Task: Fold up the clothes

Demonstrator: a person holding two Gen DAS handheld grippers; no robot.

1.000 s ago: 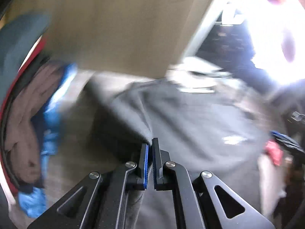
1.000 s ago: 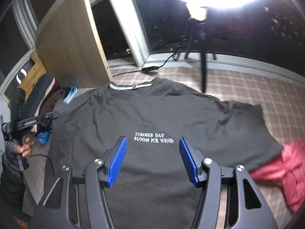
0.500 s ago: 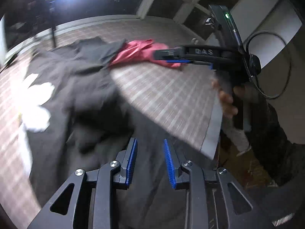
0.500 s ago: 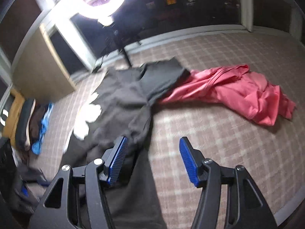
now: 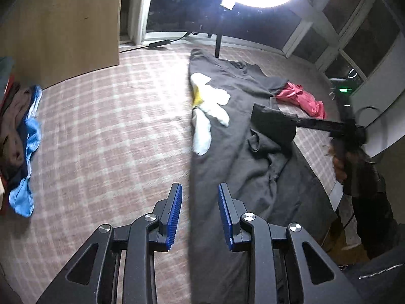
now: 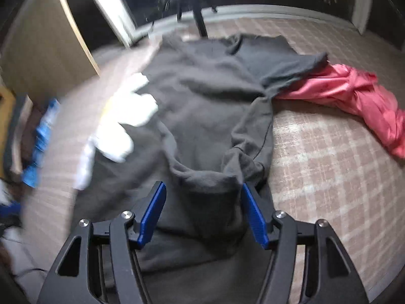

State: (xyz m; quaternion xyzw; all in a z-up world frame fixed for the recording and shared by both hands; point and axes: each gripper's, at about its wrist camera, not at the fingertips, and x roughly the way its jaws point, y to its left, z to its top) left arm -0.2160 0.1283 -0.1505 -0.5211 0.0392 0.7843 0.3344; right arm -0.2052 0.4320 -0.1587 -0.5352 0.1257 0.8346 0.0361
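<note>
A black T-shirt point(image 5: 240, 152) lies folded lengthwise on the checked surface, its white print point(image 5: 210, 106) showing along the left fold. My left gripper point(image 5: 198, 212) is open just above that folded edge, with nothing pinched between its blue pads. My right gripper point(image 6: 203, 210) is low over the shirt point(image 6: 207, 101). A raised bunch of sleeve cloth point(image 6: 210, 185) stands between its closing jaws and brushes the right pad, while the left pad stays clear. In the left wrist view the sleeve point(image 5: 273, 124) hides the right gripper's tips.
A red garment point(image 6: 354, 93) lies to the right of the shirt, partly under its far sleeve. A pile of clothes point(image 5: 22, 131) sits at the left edge below a wooden board point(image 5: 58, 25). A ring light's stand point(image 5: 217, 45) rises behind the shirt. A hand point(image 5: 339, 162) grips the right tool.
My left gripper let go of the shirt cloth and opened. The shirt now lies folded in half. My right gripper came down onto the sleeve and its jaws narrowed.
</note>
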